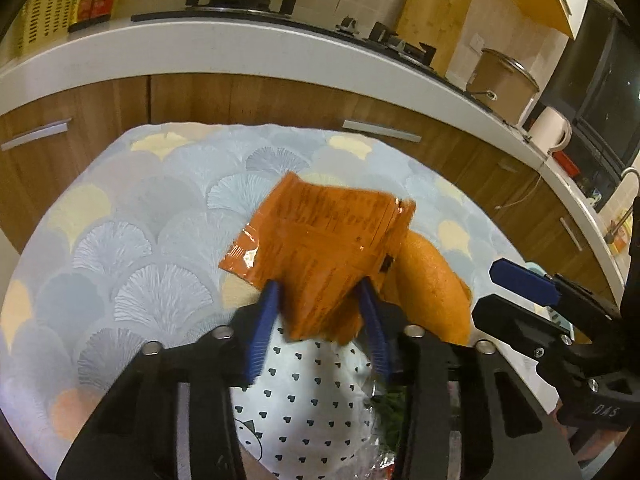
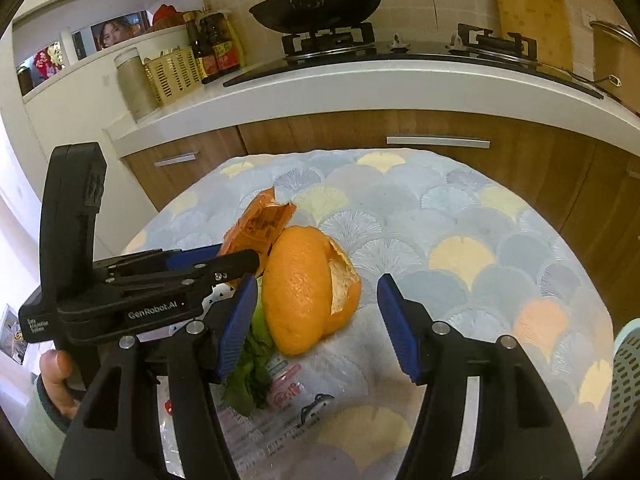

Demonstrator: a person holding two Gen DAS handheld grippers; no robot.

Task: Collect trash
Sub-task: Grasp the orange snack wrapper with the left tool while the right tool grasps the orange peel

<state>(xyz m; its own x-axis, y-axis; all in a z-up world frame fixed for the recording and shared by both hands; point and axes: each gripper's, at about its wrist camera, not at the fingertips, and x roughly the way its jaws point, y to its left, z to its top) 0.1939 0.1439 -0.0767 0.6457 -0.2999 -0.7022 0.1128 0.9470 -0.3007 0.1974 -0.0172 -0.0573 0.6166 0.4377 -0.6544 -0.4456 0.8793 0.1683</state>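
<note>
two handheld grippers work over a small tabletop [image 2: 460, 216] covered in a pale blue cloth with a fan pattern, set in front of wooden kitchen cabinets and a white counter with a stove.

the left gripper [image 1: 320, 300] has its blue fingers closed onto an orange snack wrapper [image 1: 320, 240], pinching its lower edge; most of the crinkled wrapper stands up beyond the fingertips, apparently lifted off the cloth. below that gripper lies a white plastic bag with small black hearts [image 1: 304, 400].

the right gripper [image 2: 318, 320] has its fingers spread wide and holds nothing. between and just beyond them sits a large orange peel [image 2: 308, 288], curled like a shell, resting on the tabletop. touching its left side are some green leafy scraps [image 2: 252, 360], which lie on a clear printed plastic bag [image 2: 280, 412]. at the far right edge, the rim of a pale perforated basket [image 2: 624, 380] shows; it may be the bin, though that is not certain.

judging by this, the collecting is at an early to middle stage: the wrapper is in hand but not yet dropped anywhere, while the peel, the greens and the plastic bags are left to gather.
</note>
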